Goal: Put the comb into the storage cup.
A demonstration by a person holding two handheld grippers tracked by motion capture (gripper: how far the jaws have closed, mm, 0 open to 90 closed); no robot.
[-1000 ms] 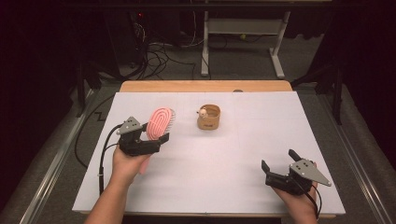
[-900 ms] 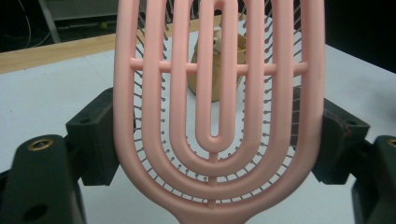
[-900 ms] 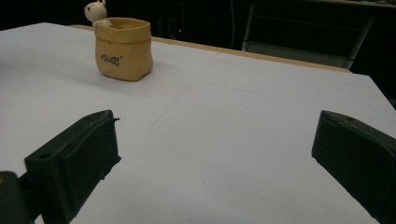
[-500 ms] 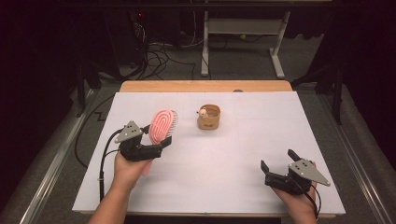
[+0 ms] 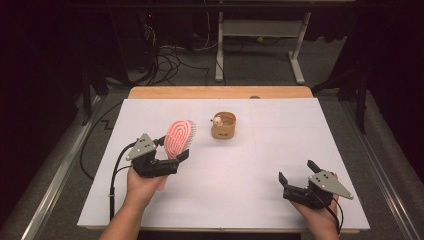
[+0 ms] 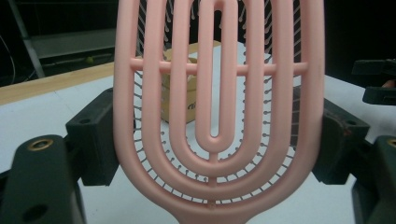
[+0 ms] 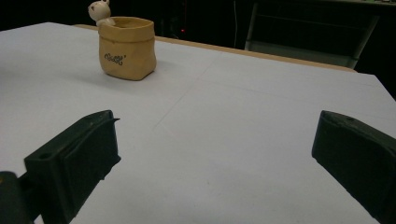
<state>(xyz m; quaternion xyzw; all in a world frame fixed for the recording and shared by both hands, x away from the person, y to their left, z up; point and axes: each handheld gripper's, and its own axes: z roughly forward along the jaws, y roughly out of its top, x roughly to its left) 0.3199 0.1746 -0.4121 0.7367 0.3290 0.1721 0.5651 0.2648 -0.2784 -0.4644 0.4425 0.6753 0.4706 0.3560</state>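
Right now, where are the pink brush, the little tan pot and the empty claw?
pink brush (image 5: 178, 138), high view, middle of its slotted head.
tan pot (image 7: 127, 49), right gripper view, its lettered front wall.
right claw (image 5: 298, 176), high view, the gap between its open tips.

A white sheet (image 5: 260, 165) covers the wooden table (image 5: 220, 92); a tan sack-shaped cup (image 5: 223, 125) stands on its far middle.
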